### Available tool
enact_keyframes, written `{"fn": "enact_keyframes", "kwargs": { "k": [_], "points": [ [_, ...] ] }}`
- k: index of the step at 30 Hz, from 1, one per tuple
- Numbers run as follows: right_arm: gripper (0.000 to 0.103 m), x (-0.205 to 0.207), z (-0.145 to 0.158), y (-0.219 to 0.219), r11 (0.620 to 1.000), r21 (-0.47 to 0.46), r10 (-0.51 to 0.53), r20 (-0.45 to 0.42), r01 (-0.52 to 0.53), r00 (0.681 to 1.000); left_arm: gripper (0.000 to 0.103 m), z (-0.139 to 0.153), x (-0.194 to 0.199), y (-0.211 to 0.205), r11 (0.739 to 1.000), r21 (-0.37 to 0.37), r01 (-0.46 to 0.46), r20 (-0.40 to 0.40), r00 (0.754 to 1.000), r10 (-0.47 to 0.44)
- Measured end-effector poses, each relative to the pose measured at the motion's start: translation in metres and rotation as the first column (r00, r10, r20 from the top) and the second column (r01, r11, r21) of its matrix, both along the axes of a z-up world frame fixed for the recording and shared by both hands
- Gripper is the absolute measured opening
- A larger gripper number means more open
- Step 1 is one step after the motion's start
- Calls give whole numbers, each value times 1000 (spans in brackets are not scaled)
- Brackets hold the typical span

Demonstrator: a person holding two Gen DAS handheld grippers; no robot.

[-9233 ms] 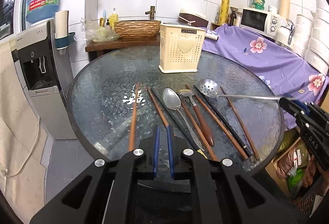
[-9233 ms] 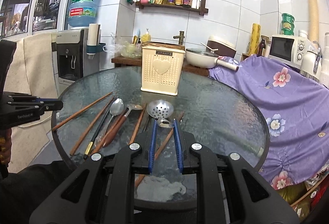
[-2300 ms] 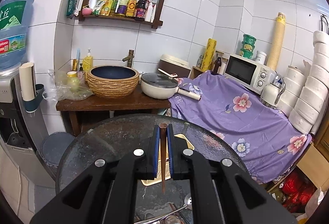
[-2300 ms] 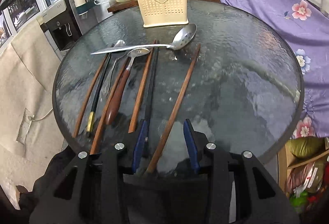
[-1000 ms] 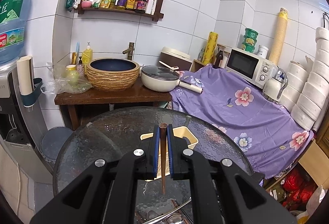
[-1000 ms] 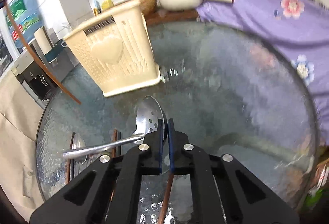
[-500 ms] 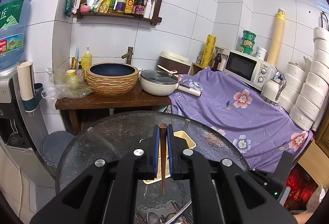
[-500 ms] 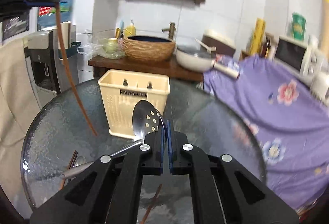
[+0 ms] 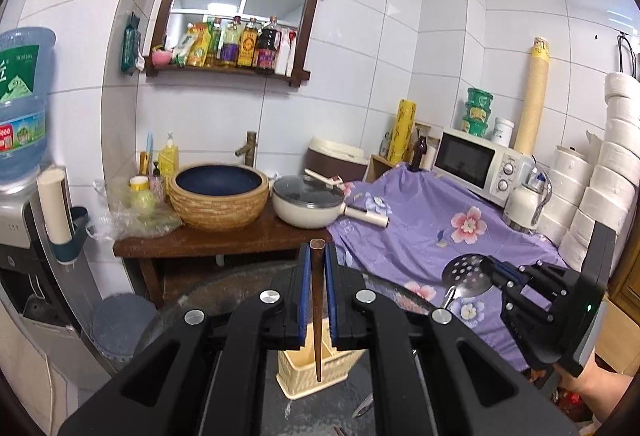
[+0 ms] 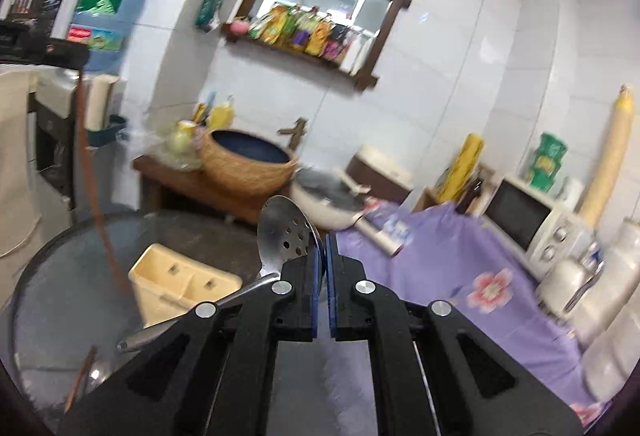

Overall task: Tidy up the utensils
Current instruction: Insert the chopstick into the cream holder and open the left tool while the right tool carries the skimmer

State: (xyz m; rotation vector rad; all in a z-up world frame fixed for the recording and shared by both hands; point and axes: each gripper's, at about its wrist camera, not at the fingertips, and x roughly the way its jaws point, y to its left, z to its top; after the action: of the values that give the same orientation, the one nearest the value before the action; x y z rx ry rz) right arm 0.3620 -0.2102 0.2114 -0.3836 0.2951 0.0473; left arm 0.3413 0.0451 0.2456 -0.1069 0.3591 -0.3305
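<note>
My left gripper (image 9: 316, 256) is shut on a brown wooden chopstick (image 9: 317, 316). The chopstick hangs upright, its tip just above the cream utensil holder (image 9: 296, 376) on the glass table (image 9: 224, 282). My right gripper (image 10: 323, 248) is shut on the bowl rim of a steel slotted spoon (image 10: 282, 232), whose handle slants down to the left. The holder (image 10: 180, 292) stands below and left of the spoon. From the left wrist view, the right gripper (image 9: 494, 272) holds the spoon (image 9: 466, 274) in the air at the right. The left gripper (image 10: 76, 56) and its chopstick (image 10: 92, 176) show at the left.
More utensils (image 10: 82, 372) lie on the glass table (image 10: 56, 276) near its front left. Behind the table stand a wooden counter with a woven basin (image 9: 218, 198) and a pan (image 9: 308, 206). A purple flowered cloth (image 9: 432, 236) covers the right side. A water dispenser (image 9: 24, 236) stands at the left.
Both grippers have risen. The right one lifted the slotted spoon well above the table and rolled, so the holder now sits lower in both views. The chopstick stays gripped.
</note>
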Motion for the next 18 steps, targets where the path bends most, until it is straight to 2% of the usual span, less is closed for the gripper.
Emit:
{"fn": "enact_keyframes", "kwargs": {
  "k": [4,10,13,18],
  "points": [
    [4,29,30,3,996,-77,-48,72,54,996,7,15,19,-6,998,33,-51,32,998,50],
    [4,72,40,17,983,-144,-98,121,115,988,7,1,52,-9,996,5,-91,9,996,91],
    [3,89,28,30,969,-209,-105,126,130,987,7,-10,63,-10,994,-5,-108,5,994,108],
    [3,97,-8,44,966,-240,-82,82,100,993,7,-36,77,-13,994,-16,-109,-25,994,109]
  ]
}}
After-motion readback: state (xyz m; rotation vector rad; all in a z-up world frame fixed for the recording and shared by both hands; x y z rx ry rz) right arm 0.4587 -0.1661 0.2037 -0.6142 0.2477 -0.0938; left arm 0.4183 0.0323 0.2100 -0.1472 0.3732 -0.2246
